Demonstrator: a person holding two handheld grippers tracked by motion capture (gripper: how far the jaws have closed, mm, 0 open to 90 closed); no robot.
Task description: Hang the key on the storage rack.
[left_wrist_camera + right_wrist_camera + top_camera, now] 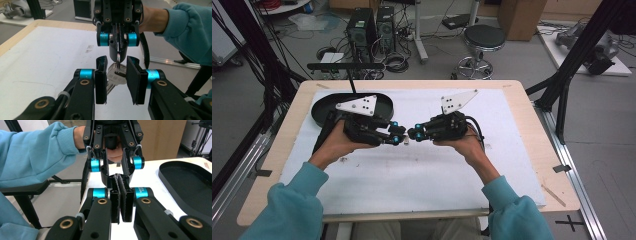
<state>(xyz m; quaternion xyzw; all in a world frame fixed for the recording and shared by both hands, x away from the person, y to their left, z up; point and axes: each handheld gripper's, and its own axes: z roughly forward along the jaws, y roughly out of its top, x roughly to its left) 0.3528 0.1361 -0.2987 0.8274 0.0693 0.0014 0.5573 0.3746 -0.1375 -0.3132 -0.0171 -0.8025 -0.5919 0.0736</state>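
My right gripper has its jaws pressed together on the ring end of a small bunch of keys; in the left gripper view I see that ring pinched edge-on in the far jaws, with the silver keys hanging below it and lying between my left gripper's own pads. Those left jaws stand apart, one pad on either side of the keys, and I can't see either pad pressing on metal yet. In the high view the two grippers meet tip to tip just above the middle of the table, with the keys a small pale speck between the tips.

I judge this a hand-over or a two-handed hold in the making: the right side has the bunch, the left is about to take a share of it. The next move calls for the left jaws to come together squarely on the flat of a key, not on its edge, while the right keeps steady so the bunch doesn't swing out.

Outward, the hands work over a white mat with faint scuffs, laid on a pale wooden table. A black oval tray sits at the far left of the mat. Beyond the table I see computer towers, loose cables, a round stool and cardboard boxes on a grey floor.
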